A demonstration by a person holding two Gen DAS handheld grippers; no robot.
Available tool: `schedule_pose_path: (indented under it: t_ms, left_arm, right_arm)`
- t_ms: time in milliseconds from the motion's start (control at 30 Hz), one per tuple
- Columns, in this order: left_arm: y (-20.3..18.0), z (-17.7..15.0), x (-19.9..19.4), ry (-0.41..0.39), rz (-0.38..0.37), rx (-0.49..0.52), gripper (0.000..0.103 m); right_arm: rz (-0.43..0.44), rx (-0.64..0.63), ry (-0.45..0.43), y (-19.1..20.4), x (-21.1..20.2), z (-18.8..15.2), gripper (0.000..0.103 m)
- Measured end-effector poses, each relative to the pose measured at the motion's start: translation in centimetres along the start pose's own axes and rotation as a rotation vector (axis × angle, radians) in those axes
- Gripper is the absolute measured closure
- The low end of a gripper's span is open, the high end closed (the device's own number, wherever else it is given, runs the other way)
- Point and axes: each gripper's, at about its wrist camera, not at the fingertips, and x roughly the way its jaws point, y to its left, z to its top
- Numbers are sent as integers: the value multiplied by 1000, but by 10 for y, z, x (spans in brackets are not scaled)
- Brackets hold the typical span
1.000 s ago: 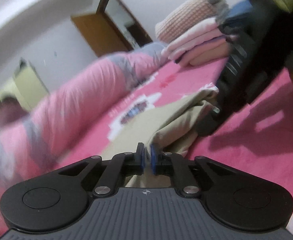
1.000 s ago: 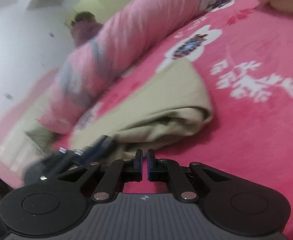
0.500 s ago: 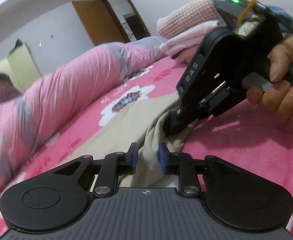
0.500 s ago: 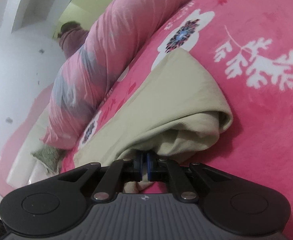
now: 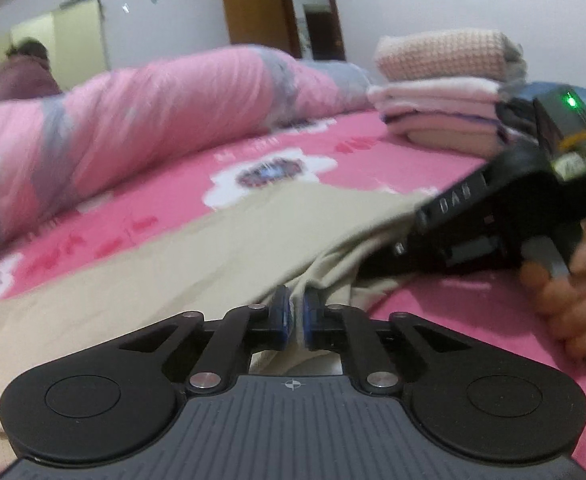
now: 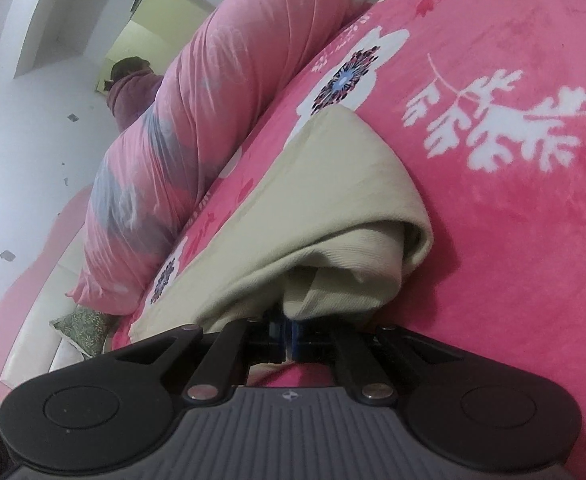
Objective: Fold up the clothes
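Observation:
A beige garment (image 5: 229, 248) lies spread on the pink flowered bed, folded over on itself. In the left wrist view my left gripper (image 5: 296, 316) is shut on a gathered edge of this cloth, which shows between the blue pads. The right gripper's black body (image 5: 505, 220) reaches in from the right, held by a hand (image 5: 569, 288), with its tips hidden under the cloth. In the right wrist view my right gripper (image 6: 288, 334) is shut on the lower edge of the beige garment (image 6: 325, 200), whose fold bulges just above the fingers.
A rolled pink and grey quilt (image 5: 141, 120) runs along the bed's far side. A stack of folded pink clothes (image 5: 445, 84) sits at the back right. A person (image 6: 131, 88) in a dark red top sits beyond the quilt. Bare pink bedsheet (image 6: 513, 208) spreads to the right.
My left gripper opened half a second ago and has now shut on the cloth edge. The right gripper pushed in under the fold and holds it. Both cameras have tilted flatter.

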Motion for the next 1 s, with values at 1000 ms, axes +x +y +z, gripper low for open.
schedule_pose_path:
  t_ms: [1000]
  left_arm:
    - [14, -3, -15, -71, -61, -101, 102]
  right_arm:
    - [27, -273, 109, 51, -2, -27, 100]
